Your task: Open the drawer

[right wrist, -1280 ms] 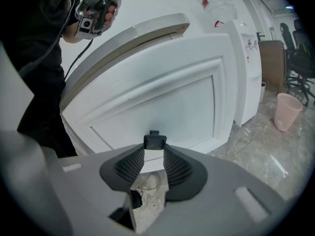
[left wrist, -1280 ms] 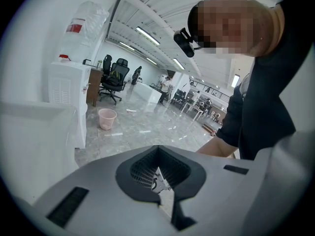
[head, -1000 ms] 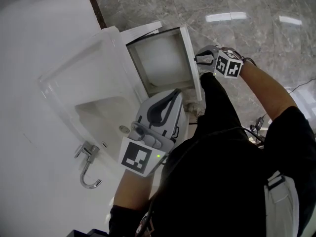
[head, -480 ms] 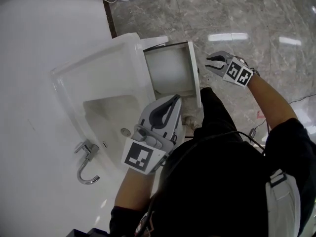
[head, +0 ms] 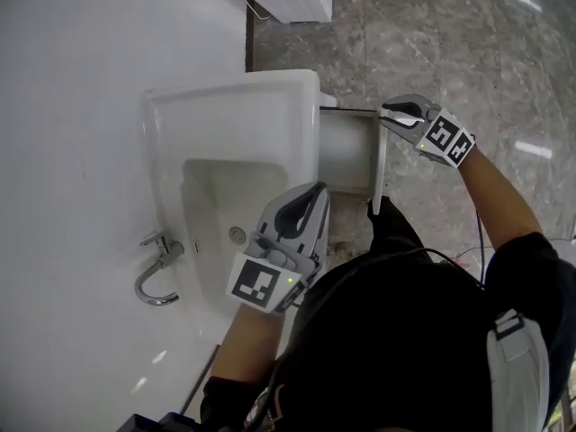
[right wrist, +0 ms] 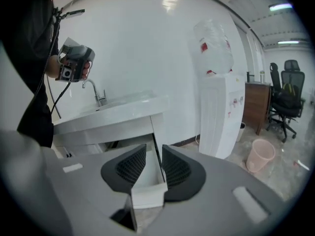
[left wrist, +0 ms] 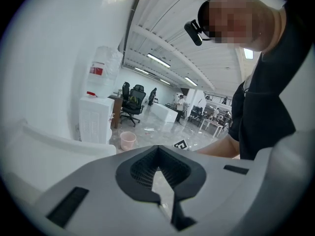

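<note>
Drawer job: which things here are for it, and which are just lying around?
For the job: drawer, already pulled out; right gripper, jaws apart, just been closing, gripping nothing.
Just lying about: sink, tap, left gripper, water dispenser, pink bin.

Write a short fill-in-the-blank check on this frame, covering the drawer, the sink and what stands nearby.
1. The drawer below the sink is pulled ____.
2. In the head view, the faucet sits at the sink's ____ edge, opposite the drawer.
3. The waste bin beside the water dispenser is ____ in colour.
Missing words: out; left; pink.
</note>
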